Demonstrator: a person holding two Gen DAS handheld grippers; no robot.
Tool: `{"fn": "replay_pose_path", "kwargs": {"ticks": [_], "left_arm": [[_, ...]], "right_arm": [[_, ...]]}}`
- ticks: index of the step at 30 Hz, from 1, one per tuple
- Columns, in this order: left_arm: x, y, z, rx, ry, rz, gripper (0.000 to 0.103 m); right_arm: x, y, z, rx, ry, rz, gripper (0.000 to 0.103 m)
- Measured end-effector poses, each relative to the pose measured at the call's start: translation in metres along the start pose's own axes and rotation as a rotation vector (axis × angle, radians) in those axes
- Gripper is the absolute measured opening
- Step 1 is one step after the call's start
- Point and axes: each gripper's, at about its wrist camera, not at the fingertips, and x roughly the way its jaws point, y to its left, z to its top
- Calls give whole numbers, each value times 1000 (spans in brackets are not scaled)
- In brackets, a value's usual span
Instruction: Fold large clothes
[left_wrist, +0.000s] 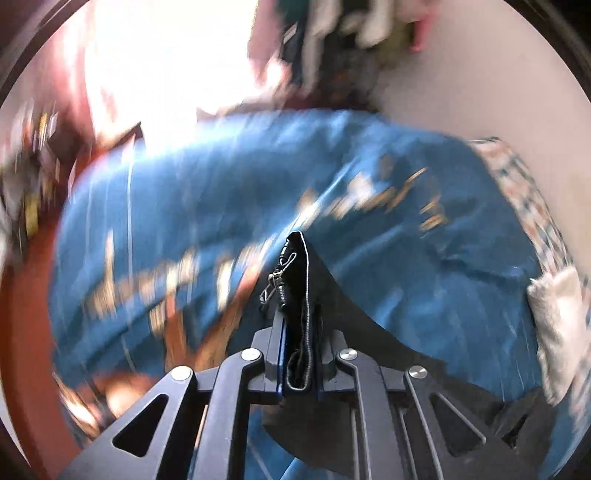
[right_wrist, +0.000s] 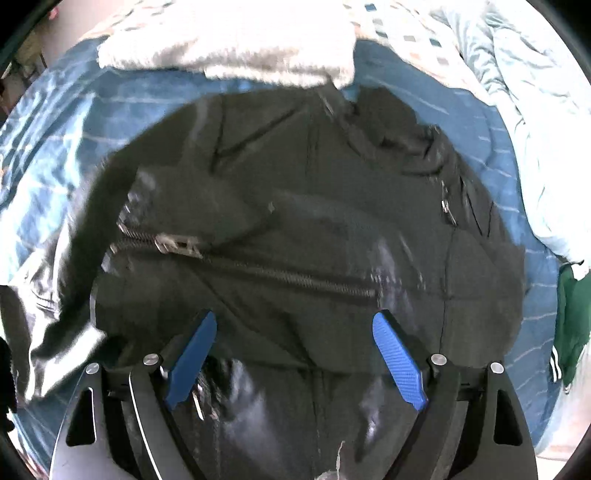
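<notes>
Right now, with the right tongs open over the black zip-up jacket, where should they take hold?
Grip the black zip-up jacket at its free left edge, coming from that side: the cloth there lifts off the blue bedspread, while the middle lies flat. Right tongs are open.

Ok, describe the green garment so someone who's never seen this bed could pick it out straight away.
Start at the blue bedspread in the right wrist view, with the black jacket spread across it. Past the jacket's right side, at the bedspread's edge below the pale blue quilt, lies the green garment. Nothing else there is dark green with white stripes.
</notes>
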Motion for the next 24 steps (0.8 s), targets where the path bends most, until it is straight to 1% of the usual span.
{"fn": "replay_pose_path", "kwargs": {"ticks": [1,2,4,5,7,9,11,12,14,15,16,17,18,20,22,24], "left_arm": [[-15,-14,7,60,-50,8,8],[-37,-33,15,136,-119,-4,7],[-65,-64,22,246,-191,-32,7],[-77,-80,23,297,-214,-57,7],[-98,-114,25,370,-234,-119,7],[-114,-150,21,436,-228,-183,7],[-128,-184,11,501,-225,-240,7],[-136,-207,1,538,-217,-291,7],[-149,-244,-19,587,-187,-375,7],[-155,-270,-36,622,-145,-444,7],[-160,-291,-51,650,-110,-484,7],[-165,-318,-75,692,-46,-547,7],[-166,-339,-90,722,2,-584,7],[-173,-384,-144,799,110,-675,7],[-179,-416,-192,877,166,-721,7],[-182,-438,-244,940,235,-754,7]], "right_arm": [[-2,1,2,-3,-17,17,88],[-3,2,3,-9,-32,31,88],[-2,2,7,-12,-39,46,88],[-2,0,8,-6,-39,61,88],[-1,-7,10,18,-30,81,88],[2,-22,11,54,-17,110,88],[5,-44,10,106,2,118,88],[6,-61,7,153,15,133,88],[8,-89,1,220,37,140,88],[9,-112,-5,274,50,144,88],[12,-128,-10,309,59,142,88],[13,-150,-17,355,73,128,88],[15,-172,-26,401,85,117,88],[18,-209,-44,480,102,102,88],[23,-242,-62,537,125,80,88],[30,-270,-81,569,150,53,88]]}}
